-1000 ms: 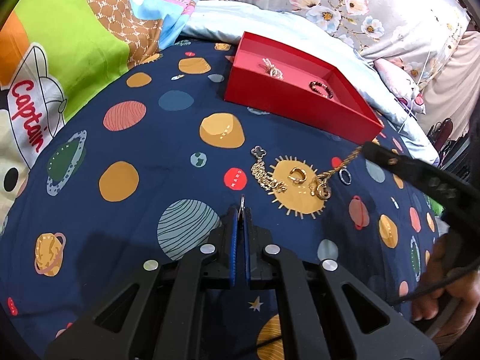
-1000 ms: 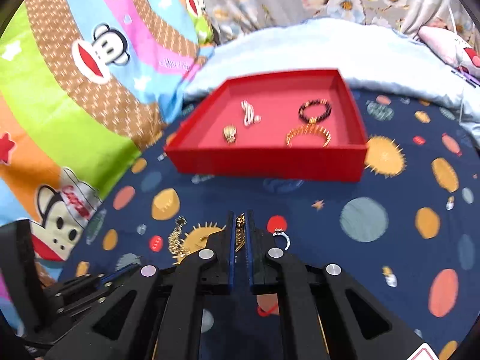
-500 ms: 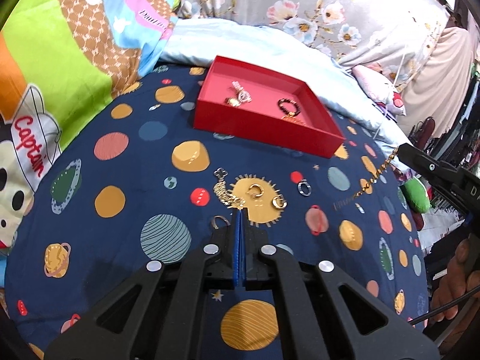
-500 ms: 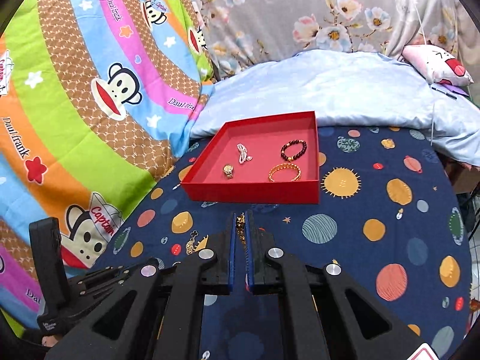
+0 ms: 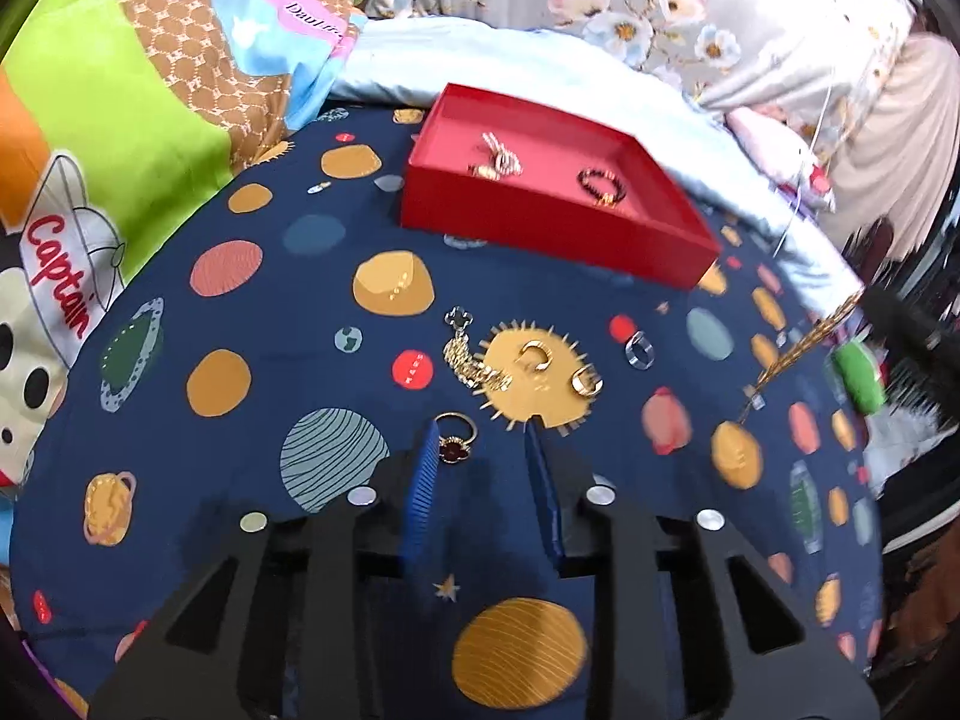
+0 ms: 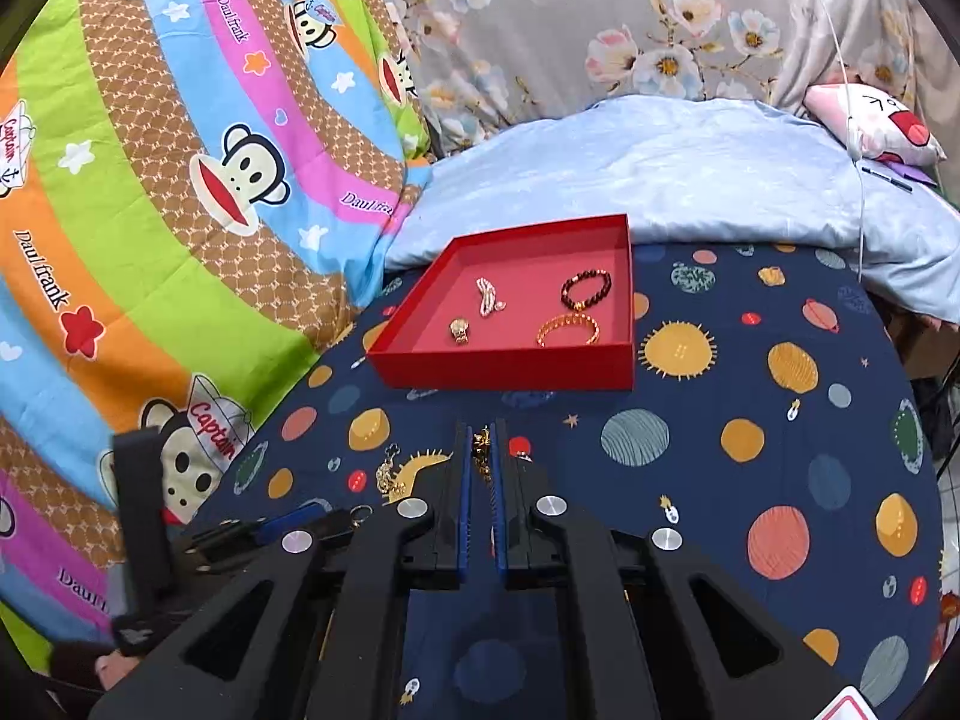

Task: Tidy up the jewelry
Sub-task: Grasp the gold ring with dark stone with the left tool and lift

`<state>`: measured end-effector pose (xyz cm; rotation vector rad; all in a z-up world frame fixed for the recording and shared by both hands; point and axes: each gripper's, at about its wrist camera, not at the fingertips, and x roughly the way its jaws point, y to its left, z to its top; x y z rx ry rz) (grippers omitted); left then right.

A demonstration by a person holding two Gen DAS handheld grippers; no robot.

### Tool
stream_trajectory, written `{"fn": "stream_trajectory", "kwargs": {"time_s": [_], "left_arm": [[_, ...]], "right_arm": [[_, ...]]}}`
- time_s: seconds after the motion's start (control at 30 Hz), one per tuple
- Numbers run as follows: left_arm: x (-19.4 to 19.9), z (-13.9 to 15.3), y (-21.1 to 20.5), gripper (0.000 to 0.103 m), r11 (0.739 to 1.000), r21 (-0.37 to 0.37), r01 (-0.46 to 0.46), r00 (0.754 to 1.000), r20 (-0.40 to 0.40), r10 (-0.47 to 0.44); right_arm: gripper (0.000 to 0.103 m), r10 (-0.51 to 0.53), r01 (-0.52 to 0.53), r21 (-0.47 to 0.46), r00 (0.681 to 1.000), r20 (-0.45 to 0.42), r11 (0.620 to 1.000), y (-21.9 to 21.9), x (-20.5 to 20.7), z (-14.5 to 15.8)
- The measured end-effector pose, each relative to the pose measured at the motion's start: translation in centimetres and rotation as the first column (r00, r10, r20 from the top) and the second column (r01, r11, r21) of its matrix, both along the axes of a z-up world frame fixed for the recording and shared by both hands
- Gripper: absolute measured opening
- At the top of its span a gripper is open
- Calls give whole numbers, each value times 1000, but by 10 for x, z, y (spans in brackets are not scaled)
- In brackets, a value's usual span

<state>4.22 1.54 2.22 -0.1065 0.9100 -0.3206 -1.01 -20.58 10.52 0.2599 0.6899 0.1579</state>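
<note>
Now left hand-held gripper [image 5: 480, 441] just opening, empty; right hand-held gripper [image 6: 481, 441] clamps gold chain [image 6: 481, 450].

Left gripper [image 5: 483, 435] and right gripper [image 6: 481, 441]: black plastic frames, blue ribbed pads on the fingers, round silver screws behind.

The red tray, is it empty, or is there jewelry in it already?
Not empty. The red tray holds a dark bead bracelet, a gold bangle, a pale chain piece and a small gold piece.
</note>
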Motion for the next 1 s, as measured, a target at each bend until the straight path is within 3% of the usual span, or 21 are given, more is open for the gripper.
{"fn": "stream_trajectory", "kwargs": {"time_s": [0.2, 0.23, 0.3, 0.53, 0.77, 1.0], "left_arm": [[10, -19, -6, 26, 999, 34, 5, 999, -35, -4], [11, -20, -6, 19, 999, 33, 4, 999, -37, -3], [12, -20, -5, 15, 999, 35, 3, 999, -36, -2], [11, -18, -3, 14, 999, 33, 2, 1000, -31, -1], [9, 12, 4, 14, 1000, -4, 8, 1000, 9, -8], [36, 70, 2, 14, 999, -36, 26, 992, 127, -21]], "right_arm": [[5, 11, -11, -7, 1000, -16, 1000, 5, 3, -7], [5, 12, -13, -7, 1000, -18, 1000, 6, 4, -7], [5, 14, -14, -4, 1000, -22, 1000, 7, 5, -9], [5, 13, -13, 4, 999, -34, 1000, 6, 9, -12], [5, -5, 5, -2, 1000, -10, 1000, -3, 14, -2], [5, -18, 19, -4, 999, 38, 1000, -23, 49, 23]]}}
